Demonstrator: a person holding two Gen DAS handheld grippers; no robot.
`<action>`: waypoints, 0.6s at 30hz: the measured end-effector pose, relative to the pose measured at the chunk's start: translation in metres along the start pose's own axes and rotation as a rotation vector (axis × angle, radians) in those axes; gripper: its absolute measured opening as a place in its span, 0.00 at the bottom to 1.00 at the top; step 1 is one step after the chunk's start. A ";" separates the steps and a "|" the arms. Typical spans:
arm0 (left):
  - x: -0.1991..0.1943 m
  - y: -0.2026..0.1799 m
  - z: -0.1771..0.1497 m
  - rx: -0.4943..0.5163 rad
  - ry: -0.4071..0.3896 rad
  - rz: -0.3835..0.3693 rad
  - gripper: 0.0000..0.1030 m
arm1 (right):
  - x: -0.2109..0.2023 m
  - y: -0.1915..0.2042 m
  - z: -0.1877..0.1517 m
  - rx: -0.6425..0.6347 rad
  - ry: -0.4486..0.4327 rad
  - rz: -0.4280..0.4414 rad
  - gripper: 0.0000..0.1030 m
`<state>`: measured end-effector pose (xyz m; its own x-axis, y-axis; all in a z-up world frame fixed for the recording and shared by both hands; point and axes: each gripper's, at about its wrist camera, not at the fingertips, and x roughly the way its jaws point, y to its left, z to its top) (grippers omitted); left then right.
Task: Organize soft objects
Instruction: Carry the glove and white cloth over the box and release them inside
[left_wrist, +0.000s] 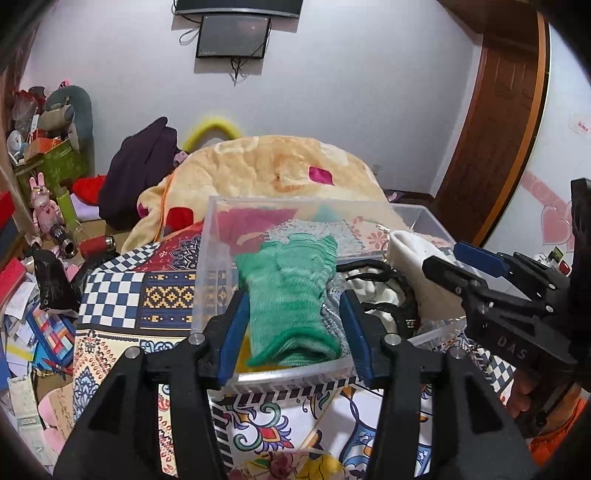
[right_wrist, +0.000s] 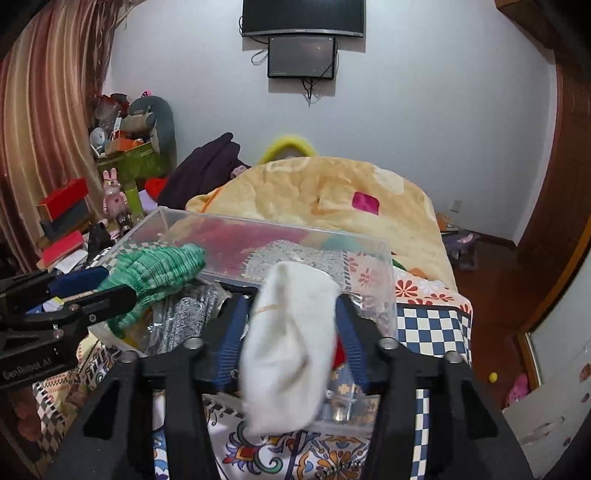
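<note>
- The left gripper (left_wrist: 293, 325) stands with its jaws parted over the near edge of a clear plastic bin (left_wrist: 218, 236); a green knitted sock (left_wrist: 291, 291) lies between the blue pads (left_wrist: 232, 332), and a gap shows on the right side, so the sock looks released rather than pinched.
- The green knitted sock drapes across the bin's contents, its cuff toward the near wall.
- The right gripper (right_wrist: 291, 332) also stands parted, with a white sock (right_wrist: 288, 343) between its blue pads; the sock is blurred, and whether the pads still press on it I cannot tell for sure, though space shows on both sides.
- The white sock sits over the bin's near rim, its lower end hanging outside the wall.
- Inside the bin, a grey knitted piece (right_wrist: 184, 314) lies beside the green sock, with a black strap (left_wrist: 388, 280) nearby.
- The bin rests on a patterned bedspread (left_wrist: 155, 295) covering the bed.
- Behind it lies a heaped yellow blanket (right_wrist: 325, 192).
- A dark screen (right_wrist: 303, 55) hangs on the far wall.
</note>
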<state>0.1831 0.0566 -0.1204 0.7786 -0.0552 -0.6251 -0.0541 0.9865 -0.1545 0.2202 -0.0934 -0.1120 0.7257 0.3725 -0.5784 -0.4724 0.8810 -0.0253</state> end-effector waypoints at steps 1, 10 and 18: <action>-0.003 0.000 0.001 0.000 -0.003 -0.006 0.50 | -0.003 0.000 0.001 -0.003 -0.003 0.005 0.50; -0.053 -0.001 0.007 0.016 -0.101 -0.046 0.68 | -0.043 -0.010 0.003 0.016 -0.079 0.062 0.71; -0.092 -0.013 -0.011 0.121 -0.163 0.008 0.84 | -0.077 -0.023 -0.011 0.023 -0.128 0.043 0.82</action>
<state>0.1052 0.0467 -0.0698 0.8699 -0.0316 -0.4922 0.0075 0.9987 -0.0507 0.1700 -0.1460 -0.0765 0.7638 0.4426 -0.4698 -0.4935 0.8696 0.0169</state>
